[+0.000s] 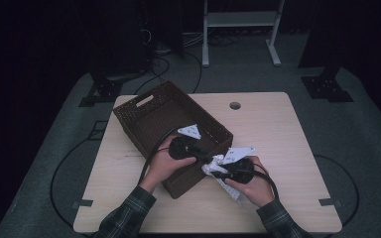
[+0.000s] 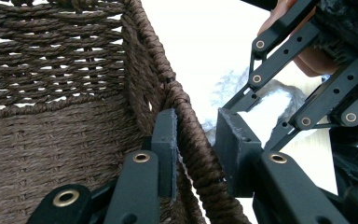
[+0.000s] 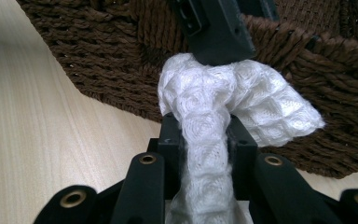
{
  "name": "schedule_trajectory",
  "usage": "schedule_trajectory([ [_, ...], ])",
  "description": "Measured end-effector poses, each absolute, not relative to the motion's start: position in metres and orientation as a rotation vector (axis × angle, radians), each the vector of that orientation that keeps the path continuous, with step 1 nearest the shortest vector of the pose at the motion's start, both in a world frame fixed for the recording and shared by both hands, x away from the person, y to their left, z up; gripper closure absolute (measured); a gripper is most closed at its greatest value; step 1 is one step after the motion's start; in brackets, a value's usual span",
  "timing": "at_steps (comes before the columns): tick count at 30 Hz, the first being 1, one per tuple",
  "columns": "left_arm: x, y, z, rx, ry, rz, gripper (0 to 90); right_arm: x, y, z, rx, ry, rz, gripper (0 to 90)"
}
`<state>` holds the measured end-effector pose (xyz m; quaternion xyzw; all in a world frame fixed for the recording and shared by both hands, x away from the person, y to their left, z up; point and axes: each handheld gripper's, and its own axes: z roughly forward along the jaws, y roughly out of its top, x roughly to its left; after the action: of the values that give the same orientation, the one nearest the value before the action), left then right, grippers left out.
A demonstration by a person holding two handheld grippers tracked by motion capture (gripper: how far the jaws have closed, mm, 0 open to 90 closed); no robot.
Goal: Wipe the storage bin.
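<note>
A pale wood-grain table (image 1: 278, 148) with rounded corners and a small round hole near its far edge carries a rectangular basket (image 1: 149, 119) of dark brown twisted cord, coarse and ropey, with open slots woven into its walls and a thick braided rim. The basket sits at an angle on the table's left half, its near corner between the person's two hands. The left tool (image 2: 193, 149), black and built of flat pierced bars with brass rivets, straddles that rim: one pad lies against the inside of the wall, the other stands on the outside, so the jaws pinch the basket wall. Smallest is the white cloth (image 3: 205, 121), soft, with a quilted waffle texture, bunched into a rope. It lies just outside the basket's near wall, above the table. The right tool (image 3: 204, 140) has its jaws pressed together on the cloth's narrow middle, and the bunched end puffs out beyond the pads, touching the left tool's outer pad.
</note>
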<state>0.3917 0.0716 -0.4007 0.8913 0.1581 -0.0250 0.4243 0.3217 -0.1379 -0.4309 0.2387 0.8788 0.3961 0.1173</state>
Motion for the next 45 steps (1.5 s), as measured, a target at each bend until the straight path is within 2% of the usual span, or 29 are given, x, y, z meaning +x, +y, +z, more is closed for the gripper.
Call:
schedule_trajectory([
  [21, 0.391, 0.071, -0.401, 2.227, 0.4, -0.062, 68.9, 0.34, -0.126, -0.473, 0.774, 2.704, 0.972, 72.0],
  [45, 0.391, 0.071, -0.401, 2.228, 0.394, -0.059, 68.9, 0.321, -0.121, -0.445, 0.679, 2.641, 1.121, 72.1],
])
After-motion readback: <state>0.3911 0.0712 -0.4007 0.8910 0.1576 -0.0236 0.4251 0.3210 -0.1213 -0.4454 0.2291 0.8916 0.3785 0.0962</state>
